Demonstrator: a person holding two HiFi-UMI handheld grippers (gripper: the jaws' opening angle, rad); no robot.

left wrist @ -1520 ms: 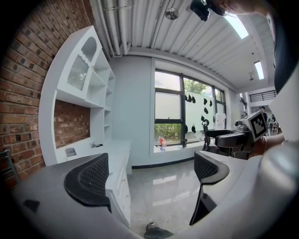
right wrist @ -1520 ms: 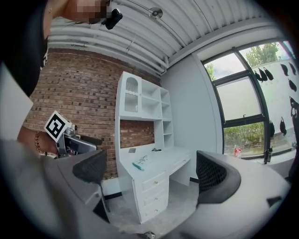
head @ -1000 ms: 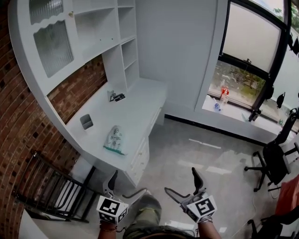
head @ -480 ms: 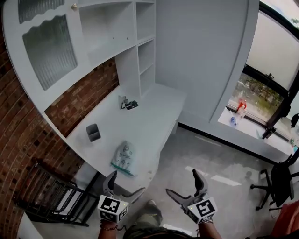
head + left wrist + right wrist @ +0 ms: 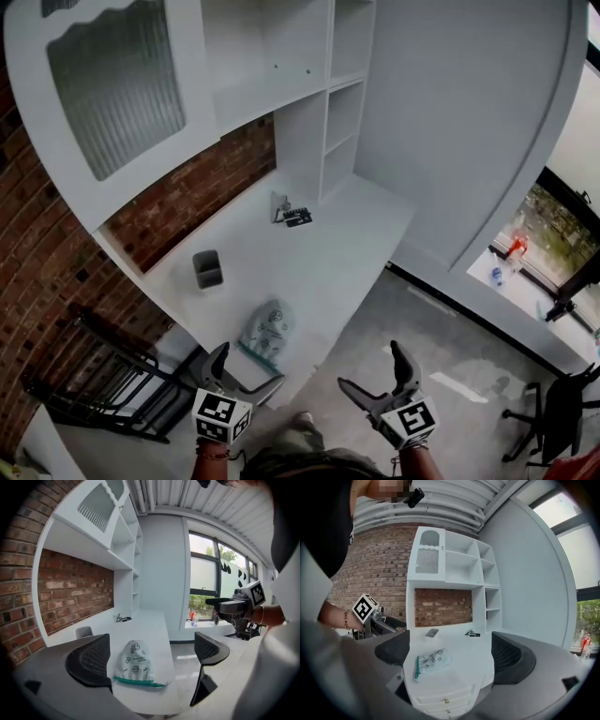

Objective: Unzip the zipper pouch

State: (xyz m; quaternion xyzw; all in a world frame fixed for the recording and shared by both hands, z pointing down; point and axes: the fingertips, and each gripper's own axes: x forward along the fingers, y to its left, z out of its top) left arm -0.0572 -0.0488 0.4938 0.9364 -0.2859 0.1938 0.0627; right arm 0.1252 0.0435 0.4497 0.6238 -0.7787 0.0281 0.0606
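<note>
The zipper pouch (image 5: pixel 266 334) is clear plastic with printed figures and a green zip strip. It lies flat near the front edge of the white desk (image 5: pixel 319 262). It also shows in the left gripper view as the pouch (image 5: pixel 135 663) and in the right gripper view as the pouch (image 5: pixel 431 662). My left gripper (image 5: pixel 239 373) is open just in front of the pouch, not touching it. My right gripper (image 5: pixel 377 377) is open over the floor, to the right of the desk. Nothing is between either pair of jaws.
A small grey cup (image 5: pixel 207 269) stands on the desk to the left. A dark clip-like item (image 5: pixel 292 214) lies at the back. White shelves (image 5: pixel 309 84) rise above the desk, drawers (image 5: pixel 445 700) sit below it. A black metal rack (image 5: pixel 103 384) stands left.
The view has moved closer to the desk, and the pouch now lies just ahead of the left gripper. Both grippers stayed open.
</note>
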